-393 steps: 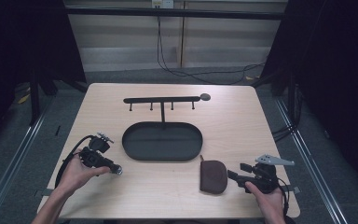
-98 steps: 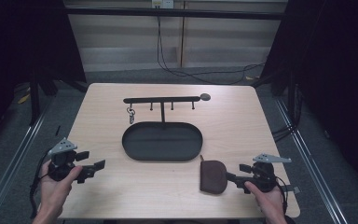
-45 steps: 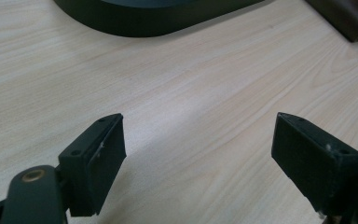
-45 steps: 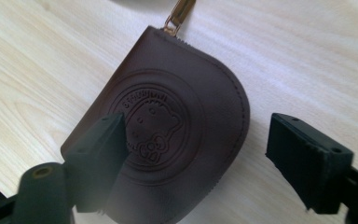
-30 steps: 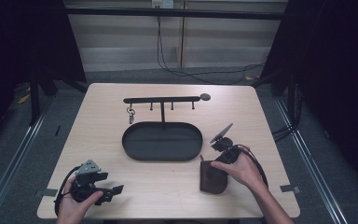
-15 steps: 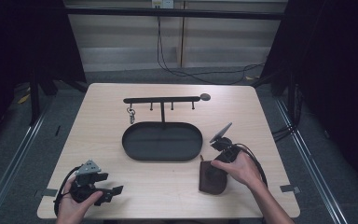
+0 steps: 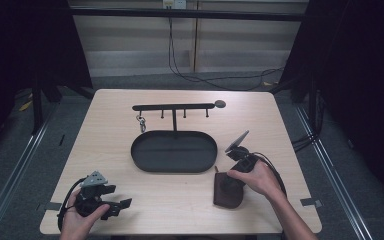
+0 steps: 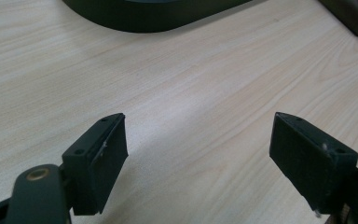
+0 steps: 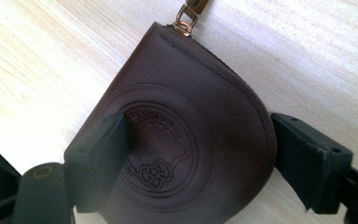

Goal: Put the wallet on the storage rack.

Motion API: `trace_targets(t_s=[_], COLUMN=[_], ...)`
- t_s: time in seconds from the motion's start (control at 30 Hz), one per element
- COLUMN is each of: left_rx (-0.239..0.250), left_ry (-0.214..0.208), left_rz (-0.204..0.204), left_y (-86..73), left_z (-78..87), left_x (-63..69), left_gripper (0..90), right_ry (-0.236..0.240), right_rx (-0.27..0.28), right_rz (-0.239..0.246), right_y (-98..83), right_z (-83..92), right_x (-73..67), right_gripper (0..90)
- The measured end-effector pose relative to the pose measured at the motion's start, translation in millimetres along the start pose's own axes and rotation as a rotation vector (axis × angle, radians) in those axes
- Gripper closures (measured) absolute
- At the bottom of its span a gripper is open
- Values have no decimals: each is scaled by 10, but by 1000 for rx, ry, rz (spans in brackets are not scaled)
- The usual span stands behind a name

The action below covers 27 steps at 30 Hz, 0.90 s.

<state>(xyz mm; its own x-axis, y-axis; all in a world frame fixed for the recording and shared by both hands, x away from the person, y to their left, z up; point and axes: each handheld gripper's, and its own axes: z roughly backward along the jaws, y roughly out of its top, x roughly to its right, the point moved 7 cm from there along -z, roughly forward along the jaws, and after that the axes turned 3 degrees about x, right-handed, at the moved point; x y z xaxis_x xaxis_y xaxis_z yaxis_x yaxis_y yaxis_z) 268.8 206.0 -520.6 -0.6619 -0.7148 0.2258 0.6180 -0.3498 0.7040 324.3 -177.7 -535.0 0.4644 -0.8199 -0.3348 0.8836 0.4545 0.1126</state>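
— Where's the brown leather pouch [image 9: 186, 126] lying?
— Flat on the table [image 7: 110, 150], just right of the oval black tray [image 7: 174, 151]; its zipper pull [image 9: 189, 14] points towards the tray's end, long axis running from there to the near edge.
— Gripped?
— The right gripper [image 9: 198, 158] straddles it. The left jaw overlaps the embossed face, the right stands just beside the rim; the jaws are wide, having just closed a little, and I can't tell if they press.
— The other?
— The left gripper [image 8: 214, 154] gapes over bare wood. The hook rack [image 7: 174, 107] stands behind the tray, with a keyring [image 7: 141, 121] too small to read.
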Motion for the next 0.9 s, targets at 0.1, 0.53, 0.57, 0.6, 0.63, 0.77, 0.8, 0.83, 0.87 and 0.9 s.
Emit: trace_targets(t_s=[0.1,0.53,0.57,0.6,0.63,0.77,0.8,0.83,0.87,0.9], left_rx=[2,11,9,11,16,20,31,36,38,41], left_ry=[-2,-3,-7,-8,-6,-12,-11,-10,-7,-9], left_rz=[4,1,-1,-2,3,3,13,10,12,20], left_y=[2,9,8,10,13,21,30,36,36,35], left_z=[-1,21,26,29,31,48,59,71,76,79], left_x=[3,-4,-5,-6,-4,-17,-20,-35,-43,-46], left_gripper=[191,194,194,194,194,194,194,194,194,194], right_ry=[2,-24,-28,-33,-36,-35,-34,-18,-13,-10], right_rx=[-1,11,15,21,28,53,61,86,96,98], right_rz=[1,-1,2,3,-1,-10,-15,-19,-22,-17], right_y=[4,4,7,10,13,13,15,28,37,41], right_z=[-2,46,54,68,85,119,130,168,196,204], right_x=[0,-20,-19,-14,-8,18,22,27,29,31], right_gripper=[210,287,309,336,363,431,491,556,587,608])
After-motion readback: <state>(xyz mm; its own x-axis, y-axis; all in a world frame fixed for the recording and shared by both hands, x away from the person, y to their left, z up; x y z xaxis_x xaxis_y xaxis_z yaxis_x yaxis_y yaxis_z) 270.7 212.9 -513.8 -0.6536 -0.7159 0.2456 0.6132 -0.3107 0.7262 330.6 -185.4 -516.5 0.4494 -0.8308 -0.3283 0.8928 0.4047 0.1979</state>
